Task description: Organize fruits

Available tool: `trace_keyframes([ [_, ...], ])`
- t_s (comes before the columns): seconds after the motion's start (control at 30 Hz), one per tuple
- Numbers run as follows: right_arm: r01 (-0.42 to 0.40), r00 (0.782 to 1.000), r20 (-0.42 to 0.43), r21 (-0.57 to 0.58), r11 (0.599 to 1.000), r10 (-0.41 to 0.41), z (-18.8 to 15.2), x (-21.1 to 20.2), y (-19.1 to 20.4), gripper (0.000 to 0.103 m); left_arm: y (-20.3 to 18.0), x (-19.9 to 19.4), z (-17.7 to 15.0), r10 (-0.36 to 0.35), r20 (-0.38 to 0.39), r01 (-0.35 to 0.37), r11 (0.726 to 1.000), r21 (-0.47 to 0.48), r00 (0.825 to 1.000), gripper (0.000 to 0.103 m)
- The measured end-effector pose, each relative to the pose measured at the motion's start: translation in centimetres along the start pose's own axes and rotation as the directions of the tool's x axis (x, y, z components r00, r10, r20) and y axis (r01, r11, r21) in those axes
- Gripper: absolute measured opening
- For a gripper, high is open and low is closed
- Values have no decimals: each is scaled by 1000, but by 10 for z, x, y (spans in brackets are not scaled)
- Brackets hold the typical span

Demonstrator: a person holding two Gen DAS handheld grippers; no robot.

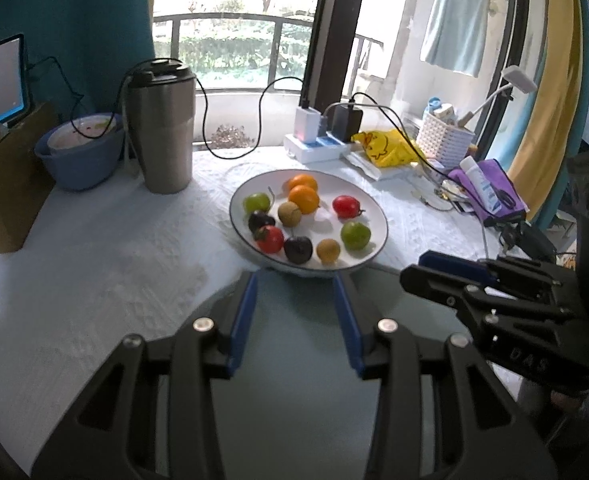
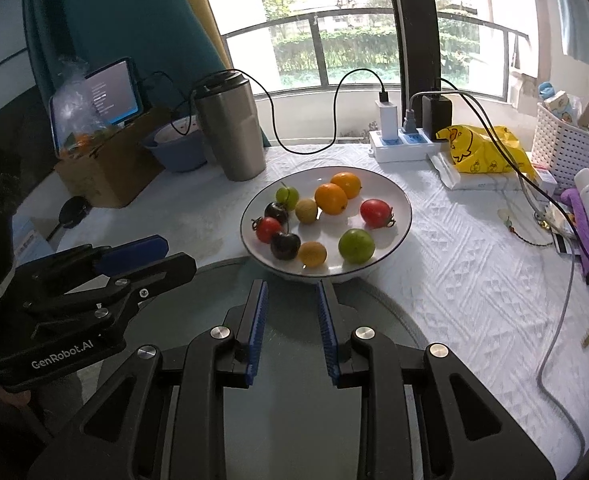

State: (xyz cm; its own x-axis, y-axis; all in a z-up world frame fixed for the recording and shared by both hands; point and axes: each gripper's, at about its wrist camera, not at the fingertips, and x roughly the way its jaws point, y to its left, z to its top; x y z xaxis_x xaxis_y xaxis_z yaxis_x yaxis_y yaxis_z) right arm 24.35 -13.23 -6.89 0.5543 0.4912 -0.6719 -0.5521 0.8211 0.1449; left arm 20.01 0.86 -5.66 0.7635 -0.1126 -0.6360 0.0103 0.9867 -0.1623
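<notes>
A white plate (image 1: 378, 210) (image 2: 402, 200) holds several small fruits: two oranges (image 1: 303, 199), two green ones (image 1: 355, 235), two red tomatoes (image 1: 345, 206), two dark cherries (image 1: 297, 249) and two tan ones (image 1: 328, 250). My left gripper (image 1: 295, 276) hovers just short of the plate's near rim, open, with nothing between its blue pads. To its right, my right gripper (image 2: 292, 284) also stops short of that rim. Its jaws stand closer together, a narrow gap left between them, and they are empty. Each gripper shows in the other's view, the right (image 1: 416, 266) and the left (image 2: 176, 254).
Under both grippers lies a round grey glass disc (image 2: 294, 360) on the white cloth. A steel tumbler (image 1: 162, 128) and a blue bowl (image 1: 80, 152) stand left of the plate. Behind it are a power strip (image 1: 314, 146) with cables, a yellow bag (image 1: 386, 148), a white basket (image 1: 442, 136) and purple clutter (image 1: 490, 192).
</notes>
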Motion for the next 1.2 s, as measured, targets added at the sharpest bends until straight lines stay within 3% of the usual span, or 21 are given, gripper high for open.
trace_keyframes([
  [0.8, 27, 997, 76, -20, 999, -25, -30, -60, 30, 27, -16, -69, -33, 12, 78, -15, 999, 43, 997, 43],
  [0.93, 32, 995, 95, -22, 999, -30, -35, -72, 35, 27, -18, -82, -37, 16, 97, -21, 999, 45, 995, 50],
  [1.0, 37, 994, 107, -24, 999, -34, -36, -79, 37, 27, -19, -88, -37, 16, 111, -21, 999, 41, 994, 62],
  [1.03, 40, 993, 112, -24, 999, -37, -36, -82, 38, 29, -19, -94, -38, 13, 123, -18, 999, 38, 992, 68],
  [1.1, 47, 991, 130, -24, 999, -44, -37, -91, 40, 48, -20, -100, -38, 12, 137, -17, 999, 38, 990, 70],
  [1.2, 55, 986, 156, -22, 998, -51, -36, -103, 43, 51, -22, -111, -38, 15, 157, -22, 999, 44, 987, 72],
])
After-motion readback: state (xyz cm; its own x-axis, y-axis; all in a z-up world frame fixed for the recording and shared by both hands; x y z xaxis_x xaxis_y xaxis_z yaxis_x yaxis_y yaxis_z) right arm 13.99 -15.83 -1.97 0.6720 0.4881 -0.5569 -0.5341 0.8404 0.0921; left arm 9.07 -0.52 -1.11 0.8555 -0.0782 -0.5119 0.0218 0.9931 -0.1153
